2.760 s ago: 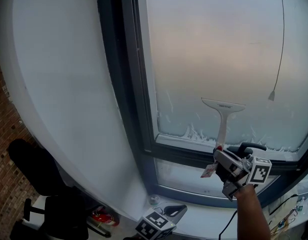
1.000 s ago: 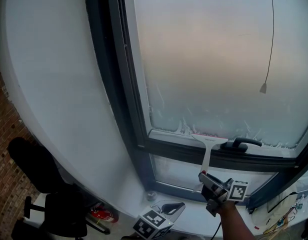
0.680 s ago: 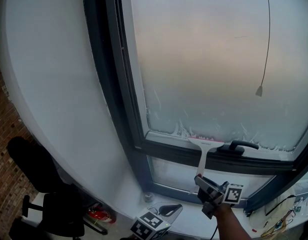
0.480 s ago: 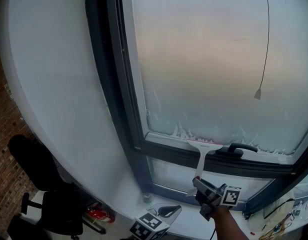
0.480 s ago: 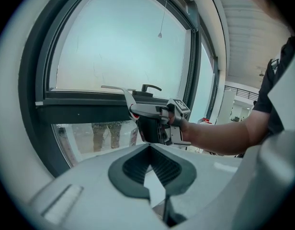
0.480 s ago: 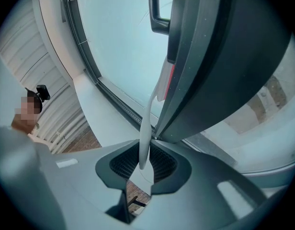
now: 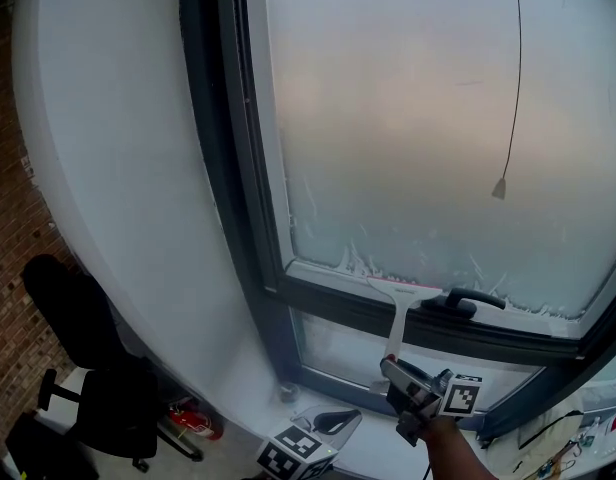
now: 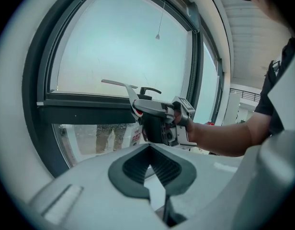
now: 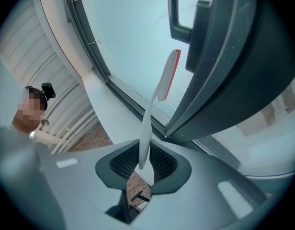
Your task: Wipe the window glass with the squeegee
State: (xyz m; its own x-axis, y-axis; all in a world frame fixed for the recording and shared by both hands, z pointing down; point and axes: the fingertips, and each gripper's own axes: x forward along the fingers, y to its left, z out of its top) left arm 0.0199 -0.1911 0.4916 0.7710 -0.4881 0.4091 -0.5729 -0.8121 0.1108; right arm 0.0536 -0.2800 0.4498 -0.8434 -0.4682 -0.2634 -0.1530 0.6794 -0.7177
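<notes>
The frosted window glass [image 7: 408, 138] fills the upper head view. My right gripper [image 7: 396, 370] is shut on the handle of a white squeegee [image 7: 396, 313]. The squeegee's blade, with its pink rubber edge, lies at the bottom edge of the pane on the dark frame bar, just left of the black window handle [image 7: 474, 300]. In the right gripper view the squeegee [image 9: 148, 123] rises from the right gripper [image 9: 143, 169] toward the frame. My left gripper [image 7: 340, 421] hangs low by the sill, shut and holding nothing. Its own view shows the left gripper [image 8: 152, 174] with the right gripper [image 8: 159, 121] beyond it.
A blind cord with a pull [image 7: 499, 188] hangs before the glass on the right. A smaller lower pane [image 7: 338, 343] sits under the frame bar, above the white sill [image 7: 373, 450]. At the left are a white curved wall [image 7: 118, 168], a black chair [image 7: 83, 358] and a red object [image 7: 193, 420].
The squeegee has come down from the lower glass to the pane's bottom edge, and the right gripper dropped with it. Over the last half second it barely moved. The left gripper stayed put.
</notes>
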